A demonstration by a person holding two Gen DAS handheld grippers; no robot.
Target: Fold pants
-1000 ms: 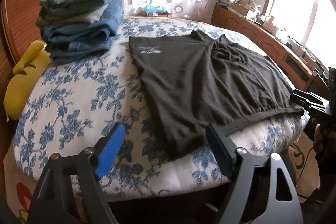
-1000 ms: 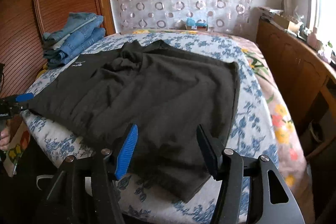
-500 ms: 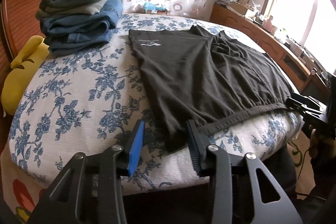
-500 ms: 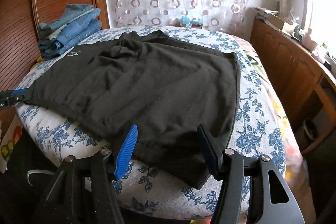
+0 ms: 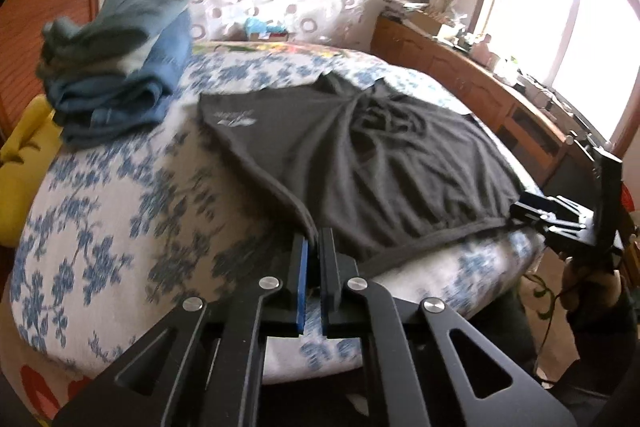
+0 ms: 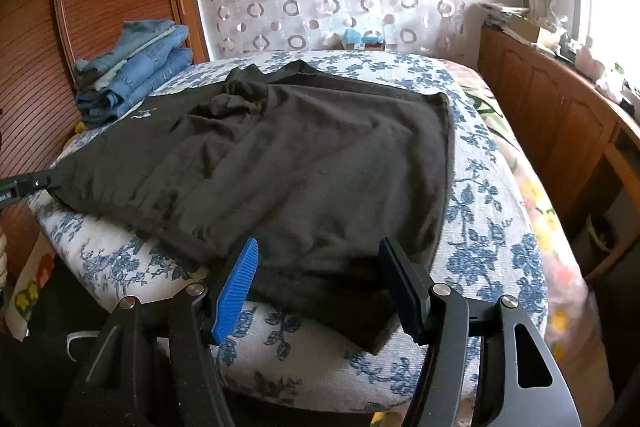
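A bed [image 6: 492,195] with a blue-flowered cover carries spread dark pants [image 6: 304,163] beside stacked jeans [image 5: 120,75]. The left gripper [image 5: 314,247] pinches the pants' near corner; the right gripper [image 6: 320,259] gapes wide at the opposite corner, holding nothing.

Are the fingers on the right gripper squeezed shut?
No, the right gripper has its fingers spread wide apart over the near edge of the black pants, with nothing pinched between them.
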